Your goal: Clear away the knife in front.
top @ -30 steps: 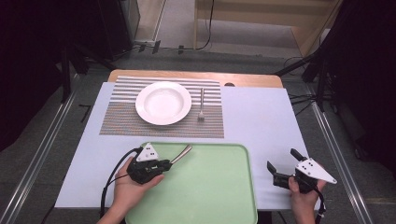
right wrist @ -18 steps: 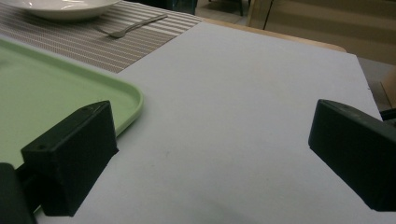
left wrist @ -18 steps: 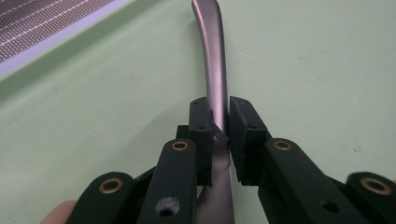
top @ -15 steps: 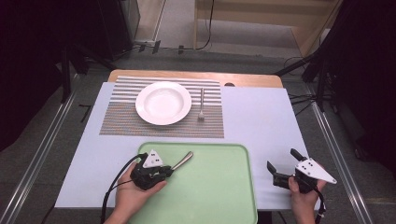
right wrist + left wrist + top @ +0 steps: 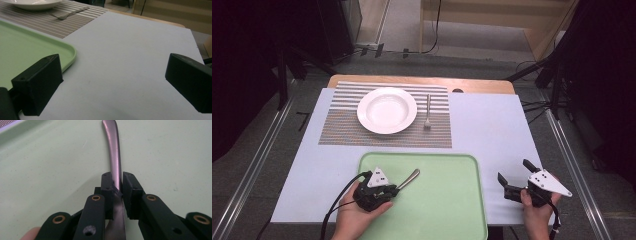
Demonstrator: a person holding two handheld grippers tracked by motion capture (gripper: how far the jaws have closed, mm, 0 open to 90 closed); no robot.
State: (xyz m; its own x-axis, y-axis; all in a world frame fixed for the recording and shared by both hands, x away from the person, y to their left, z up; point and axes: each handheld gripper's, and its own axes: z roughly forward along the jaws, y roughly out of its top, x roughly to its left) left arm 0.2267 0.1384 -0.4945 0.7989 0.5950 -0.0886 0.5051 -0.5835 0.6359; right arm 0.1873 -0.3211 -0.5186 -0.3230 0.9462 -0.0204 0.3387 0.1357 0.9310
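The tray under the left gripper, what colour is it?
The tray is pale green, clearest in the high view.

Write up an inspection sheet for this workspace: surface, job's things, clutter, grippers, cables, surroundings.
Surface: pale tabletop with a striped placemat at the far side and a green tray at the near edge.
Job's things: metal utensil lying on the tray, its handle pointing toward the placemat; which kind of utensil it is cannot be told.
Clutter: white plate and a fork to its right, both on the placemat.
Grippers: left gripper shut on the utensil; right gripper open over the bare tabletop, right of the tray.
Cables: black cable trailing from the left gripper.
Surroundings: dark floor, metal rails beside the table, wooden furniture behind.
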